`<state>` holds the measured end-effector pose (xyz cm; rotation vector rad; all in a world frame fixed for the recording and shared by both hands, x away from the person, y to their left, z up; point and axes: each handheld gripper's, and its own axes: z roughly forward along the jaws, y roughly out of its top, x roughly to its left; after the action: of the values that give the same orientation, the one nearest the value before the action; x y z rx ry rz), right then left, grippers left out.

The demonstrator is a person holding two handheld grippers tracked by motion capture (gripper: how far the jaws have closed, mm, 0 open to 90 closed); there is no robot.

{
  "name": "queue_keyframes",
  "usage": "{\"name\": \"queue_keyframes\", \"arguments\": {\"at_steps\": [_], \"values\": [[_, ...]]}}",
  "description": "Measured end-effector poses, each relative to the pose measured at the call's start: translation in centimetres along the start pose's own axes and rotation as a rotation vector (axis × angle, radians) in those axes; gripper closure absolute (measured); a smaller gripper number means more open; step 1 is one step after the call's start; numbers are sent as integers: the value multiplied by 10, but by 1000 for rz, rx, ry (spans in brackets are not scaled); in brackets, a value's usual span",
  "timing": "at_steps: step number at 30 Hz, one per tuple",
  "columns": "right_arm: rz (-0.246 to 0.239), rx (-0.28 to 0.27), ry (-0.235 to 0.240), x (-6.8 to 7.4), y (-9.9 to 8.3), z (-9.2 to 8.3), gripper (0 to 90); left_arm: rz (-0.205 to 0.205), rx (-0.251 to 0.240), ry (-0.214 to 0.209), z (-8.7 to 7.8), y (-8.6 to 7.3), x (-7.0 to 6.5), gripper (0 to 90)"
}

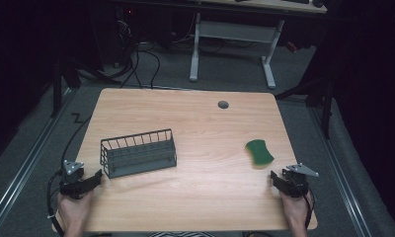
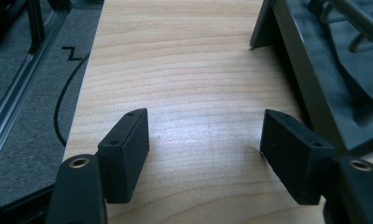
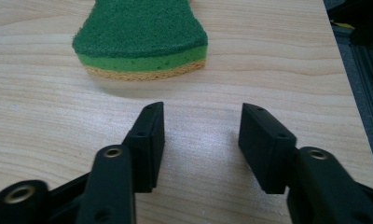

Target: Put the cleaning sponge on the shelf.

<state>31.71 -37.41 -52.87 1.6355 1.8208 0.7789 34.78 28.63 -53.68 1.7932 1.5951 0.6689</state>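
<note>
High view, item one: your left gripper (image 1: pixel 93 178) sat at the table's (image 1: pixel 195 123) seven o'clock corner, held in your left hand (image 1: pixel 73 210). In the left gripper view its jaws stood wide apart over bare wood, nothing between them. Item two: the grey wire basket (image 1: pixel 138 152), just beside that gripper at its two o'clock, upright and empty as far as could be seen. Item three: your right gripper (image 1: pixel 276 178), at the five o'clock corner in your right hand (image 1: pixel 295 212), jaws likewise parted and empty. Item four: the green sponge (image 1: pixel 259 152), yellow-backed, lay flat near that gripper at its eleven o'clock, not touching it. Item five: a grey grommet (image 1: pixel 223 104) toward twelve o'clock.
</note>
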Motion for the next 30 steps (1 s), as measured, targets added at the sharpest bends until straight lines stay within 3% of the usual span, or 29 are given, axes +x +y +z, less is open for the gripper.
{"name": "queue_keyframes", "arguments": {"at_steps": [6, 15, 22, 23, 26, 27, 30], "values": [[6, -26, 29, 3, -1, -3, 581, 7, -3, -14, -7, -3, 0, 359], [-39, -76, 84, 19, 12, -11, 604, 26, -38, -37, -29, -3, -2, 385], [-127, -113, 174, 51, 36, -12, 617, 36, -53, -80, -42, -3, -6, 415], [-145, -114, 211, 62, 44, -9, 619, 38, -55, -88, -43, -2, -7, 424], [-165, -109, 251, 74, 51, -5, 621, 50, -53, -103, -46, -1, -11, 429], [-189, -104, 301, 88, 60, 0, 621, 53, -53, -110, -46, -1, -12, 436], [-202, -97, 342, 99, 67, 5, 621, 58, -49, -130, -47, 1, -16, 441]]}}
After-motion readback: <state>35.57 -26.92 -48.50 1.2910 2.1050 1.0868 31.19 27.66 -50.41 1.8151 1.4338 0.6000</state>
